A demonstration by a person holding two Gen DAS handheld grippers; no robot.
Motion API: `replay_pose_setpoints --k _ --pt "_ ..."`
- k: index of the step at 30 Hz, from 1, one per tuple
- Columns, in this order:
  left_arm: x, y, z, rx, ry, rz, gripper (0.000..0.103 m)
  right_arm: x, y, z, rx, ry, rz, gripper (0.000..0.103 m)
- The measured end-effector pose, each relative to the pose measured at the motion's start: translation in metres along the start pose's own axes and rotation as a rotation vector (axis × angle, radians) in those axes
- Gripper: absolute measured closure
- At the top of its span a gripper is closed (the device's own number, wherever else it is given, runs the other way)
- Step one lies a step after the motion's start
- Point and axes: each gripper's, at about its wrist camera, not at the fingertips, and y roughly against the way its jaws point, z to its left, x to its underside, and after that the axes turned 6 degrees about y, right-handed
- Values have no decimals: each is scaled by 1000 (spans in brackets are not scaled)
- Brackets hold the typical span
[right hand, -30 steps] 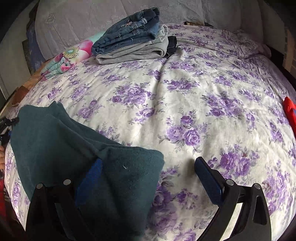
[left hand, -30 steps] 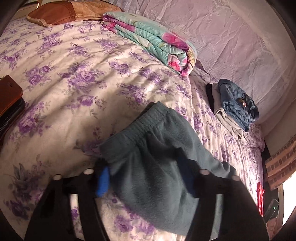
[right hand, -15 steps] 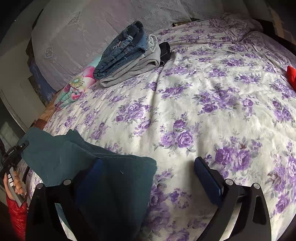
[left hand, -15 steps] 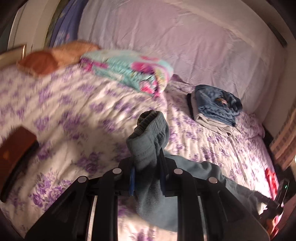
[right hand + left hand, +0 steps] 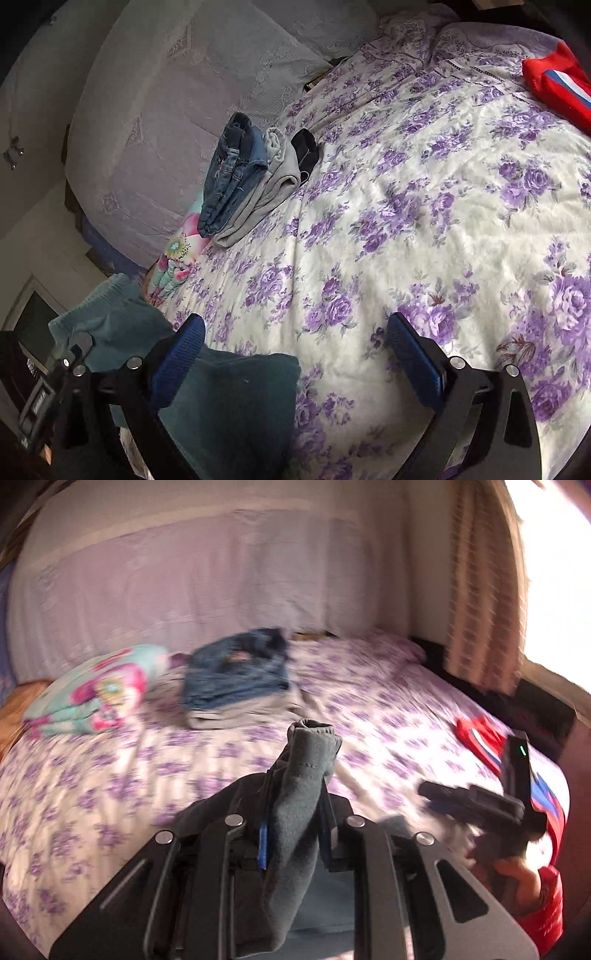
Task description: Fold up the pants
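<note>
The teal fleece pants [image 5: 299, 812] are pinched at the waistband in my left gripper [image 5: 293, 834], which is shut on them and holds them lifted above the bed; the cloth hangs down between the fingers. In the right wrist view the pants [image 5: 229, 398] lie at the lower left on the floral bedspread [image 5: 424, 221], with their waistband end raised at the far left. My right gripper [image 5: 299, 354] is open; its left finger [image 5: 177, 358] rests over the pants' edge and the right finger is over bare bedspread. It also shows in the left wrist view [image 5: 472, 805].
A stack of folded jeans and grey clothes [image 5: 243, 177] sits near the headboard, beside a folded floral blanket [image 5: 92, 690]. A red garment [image 5: 557, 85] lies at the bed's far side. A curtain [image 5: 480, 590] and bright window are at the right.
My left gripper closed on the pants' waistband, lifted it and swung to the right across the bed. My right gripper stayed open and tilted.
</note>
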Motion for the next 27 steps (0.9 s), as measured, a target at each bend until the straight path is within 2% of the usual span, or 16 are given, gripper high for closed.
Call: replay_pose_setpoints --k 4,7,11,13,15,16,19,23,25,27 --pt "41 -29 -60 -12 -154 77 84 -1 1 -2 -17 -12 -7 4" --pt "65 -42 -78 -3 -177 119 84 -1 1 -3 -24 -18 -9 4" --pt "75 -43 -81 29 -178 134 84 0 1 -2 -14 -7 -3 4" --pt "77 -42 -81 65 -178 147 72 0 1 -2 -12 -6 -2 4" --pt "80 -39 -87 89 -193 163 19 0 1 -2 -14 -6 -3 4" --pt "82 -31 -86 84 -195 127 14 0 1 -2 -14 -6 -3 4" --pt "82 -13 -85 63 -226 66 13 1 1 0 -3 5 -5 4" --pt "71 -4 -62 1 -168 27 13 4 2 21 31 120 -3 4" --pt "65 -10 -46 -44 -118 38 13 8 1 34 56 199 8 4" --pt "66 -26 -33 -64 -65 113 13 11 -13 43 133 254 78 4"
